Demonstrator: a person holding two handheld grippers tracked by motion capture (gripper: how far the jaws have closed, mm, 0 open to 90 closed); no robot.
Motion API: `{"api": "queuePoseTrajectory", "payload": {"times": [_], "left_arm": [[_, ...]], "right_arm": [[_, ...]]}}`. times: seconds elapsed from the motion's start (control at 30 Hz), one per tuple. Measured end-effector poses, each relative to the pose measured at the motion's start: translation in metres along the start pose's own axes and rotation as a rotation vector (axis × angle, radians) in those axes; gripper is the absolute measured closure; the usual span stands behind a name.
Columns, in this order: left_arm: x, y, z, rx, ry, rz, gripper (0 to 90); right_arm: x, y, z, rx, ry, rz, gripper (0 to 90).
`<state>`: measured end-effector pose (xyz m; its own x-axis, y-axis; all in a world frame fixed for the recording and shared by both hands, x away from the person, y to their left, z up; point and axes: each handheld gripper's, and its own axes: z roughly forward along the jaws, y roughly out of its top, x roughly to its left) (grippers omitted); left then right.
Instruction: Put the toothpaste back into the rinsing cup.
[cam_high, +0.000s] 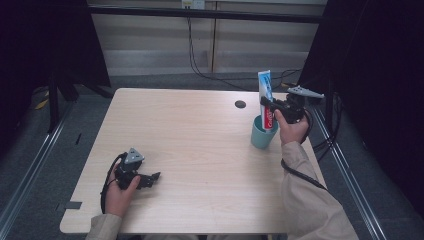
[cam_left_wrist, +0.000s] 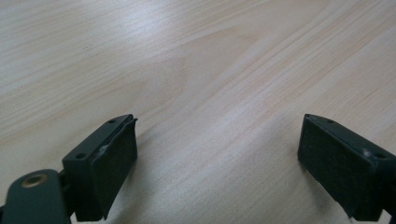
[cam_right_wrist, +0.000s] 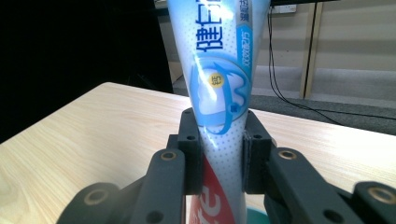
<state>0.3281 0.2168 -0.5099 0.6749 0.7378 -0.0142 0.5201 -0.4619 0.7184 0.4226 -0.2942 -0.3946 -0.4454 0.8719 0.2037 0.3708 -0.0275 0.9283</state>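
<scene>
Pale wood desk (cam_high: 200, 140) below, my right tool (cam_high: 270, 106) clamps the toothpaste tube (cam_high: 267, 100) upright over the teal cup (cam_high: 262, 134) beneath it, so I'd lower straight, left tool (cam_high: 150, 178) spread apart, idle.

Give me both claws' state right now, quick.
Left claw: open, empty, over bare table.
Right claw: shut on the toothpaste tube, standing in the teal cup.

Overhead table (cam_high: 200, 150); two close gripper-mounted views
</scene>
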Motion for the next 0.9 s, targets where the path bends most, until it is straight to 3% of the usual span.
{"api": "queuePoseTrajectory", "payload": {"times": [0.9], "left_arm": [[0.000, 0.000, 0.000, 0.000, 0.000, 0.000, 11.6]], "right_arm": [[-0.002, -0.021, -0.003, 0.026, -0.028, -0.006, 73.5]]}}
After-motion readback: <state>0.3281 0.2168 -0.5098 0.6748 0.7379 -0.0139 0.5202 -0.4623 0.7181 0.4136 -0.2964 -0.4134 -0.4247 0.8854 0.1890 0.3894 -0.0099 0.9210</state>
